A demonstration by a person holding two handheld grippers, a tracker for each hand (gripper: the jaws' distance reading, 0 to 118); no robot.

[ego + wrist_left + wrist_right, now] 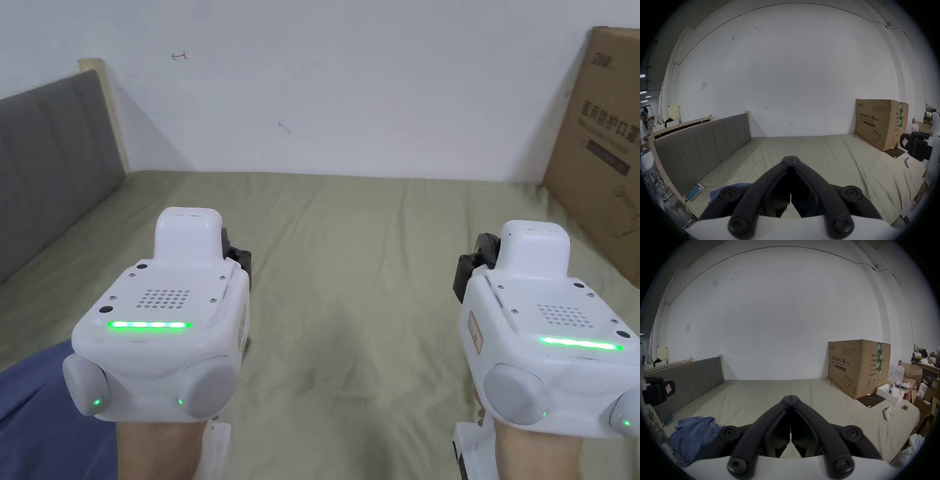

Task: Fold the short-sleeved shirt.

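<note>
1. The blue shirt [693, 436] lies in a crumpled heap on the near left part of the bed [818, 402], close to the grey headboard [693, 378]. It is not spread out and shows no fold, so I judge the task is at its very beginning.
2. The left gripper [791, 158] has its jaws closed tip to tip, with nothing between them. It hangs above the olive sheet, and a part of the shirt shows just below and to its left.
3. The right gripper [791, 397] also has its jaws pressed together and empty, over a bare part of the sheet, well apart from the shirt.
4. What is left, in my judgement, is everything: to open the jaws, take the shirt, lay it flat on the free sheet, and then fold sleeves and body.
5. A cardboard box [859, 368] stands at the far right side of the bed, away from the working place.
</note>
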